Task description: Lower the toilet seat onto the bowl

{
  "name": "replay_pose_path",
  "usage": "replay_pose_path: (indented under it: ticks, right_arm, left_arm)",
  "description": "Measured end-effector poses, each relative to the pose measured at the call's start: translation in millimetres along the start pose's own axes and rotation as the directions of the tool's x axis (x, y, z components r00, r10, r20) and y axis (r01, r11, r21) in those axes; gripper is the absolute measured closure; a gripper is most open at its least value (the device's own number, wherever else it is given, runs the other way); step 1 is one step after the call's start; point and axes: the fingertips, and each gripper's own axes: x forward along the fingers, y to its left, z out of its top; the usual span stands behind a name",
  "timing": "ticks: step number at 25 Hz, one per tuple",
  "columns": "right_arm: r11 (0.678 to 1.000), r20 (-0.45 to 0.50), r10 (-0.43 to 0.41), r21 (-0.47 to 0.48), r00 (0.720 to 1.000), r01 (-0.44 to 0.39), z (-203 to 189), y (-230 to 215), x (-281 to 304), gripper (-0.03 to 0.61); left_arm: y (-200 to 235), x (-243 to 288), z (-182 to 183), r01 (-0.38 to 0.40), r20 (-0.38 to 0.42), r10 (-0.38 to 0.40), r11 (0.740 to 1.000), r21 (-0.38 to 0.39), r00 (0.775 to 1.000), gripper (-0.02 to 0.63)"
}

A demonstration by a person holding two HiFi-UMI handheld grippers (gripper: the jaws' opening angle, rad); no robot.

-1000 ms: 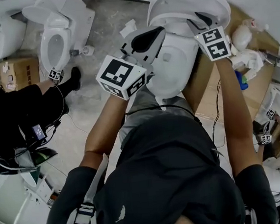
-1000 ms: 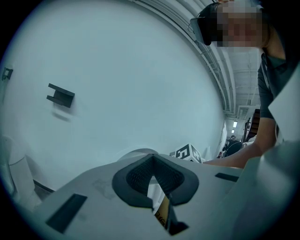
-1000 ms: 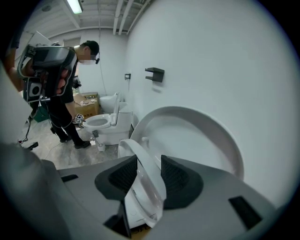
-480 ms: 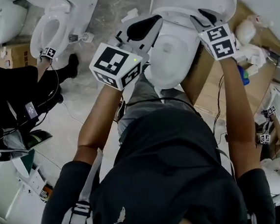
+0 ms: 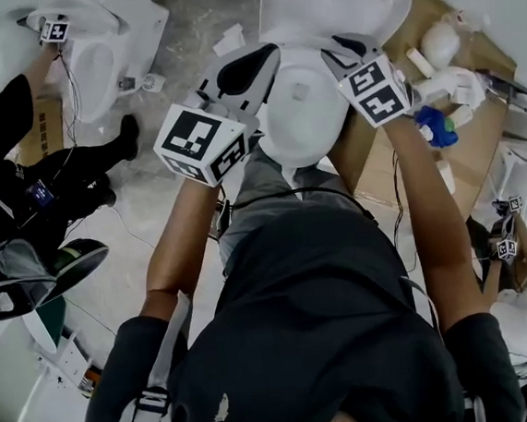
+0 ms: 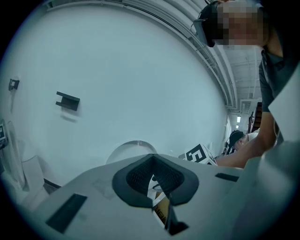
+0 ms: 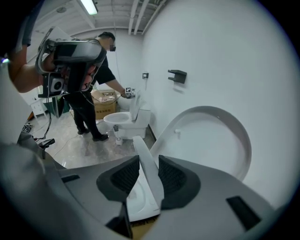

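While closing, right tool (image 7: 148,158) astride toilet seat (image 7: 143,198), pads (image 7: 176,180) touching

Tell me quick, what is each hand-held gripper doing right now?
Left hand-held gripper: closed, empty.
Right hand-held gripper: jaws have just been closing, now gripping the toilet seat by its rim.

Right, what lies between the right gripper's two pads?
The toilet seat: in the right gripper view its rim stands between the right gripper's pads, and the jaws have just been closing on it.
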Motion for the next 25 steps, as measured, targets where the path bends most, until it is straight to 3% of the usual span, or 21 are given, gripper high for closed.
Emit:
replay_pose_path:
  ticks: [13, 25]
  right_arm:
    - [0.987, -0.025, 0.147, -0.066, 0.989, -0.148, -35, 76, -13, 0.463]
    - [0.953, -0.095, 0.29, -0.056, 0.952, -0.296, -83, 158, -8, 0.459]
  left_arm:
    - [-47, -14, -22, -0.043, -0.006, 0.042, 0.999, -0.009, 0.999, 0.609]
    - [-57, -30, -27, -0.063, -0.037, 0.063, 0.998, -0.008, 0.997, 0.609]
